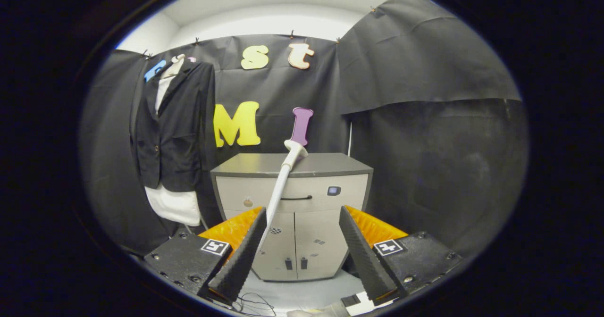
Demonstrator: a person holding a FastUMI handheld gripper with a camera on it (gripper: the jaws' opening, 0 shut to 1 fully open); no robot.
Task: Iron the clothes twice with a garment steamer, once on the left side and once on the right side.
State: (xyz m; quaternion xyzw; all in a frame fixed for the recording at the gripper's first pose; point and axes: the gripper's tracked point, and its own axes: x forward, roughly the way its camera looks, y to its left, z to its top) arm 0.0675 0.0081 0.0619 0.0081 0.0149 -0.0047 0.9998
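A black jacket (pixel 172 128) over a white shirt (pixel 175 206) hangs on the booth's wall, to the left of and beyond my fingers. The white garment steamer wand (pixel 283 180) leans against the front of a grey cabinet (pixel 330 165), its head resting on the cabinet's top edge. Its lower end drops behind my left finger (pixel 243 255). My gripper (pixel 302 212) is open, with nothing between the fingers. It faces the cabinet, and the wand stands just inside the left fingertip and farther off.
The cabinet has a drawer with a dark handle (pixel 296 197) and two doors below. Thin cables (pixel 255 304) lie on the pale floor under the fingers. Black cloth walls close the booth on the left, back and right.
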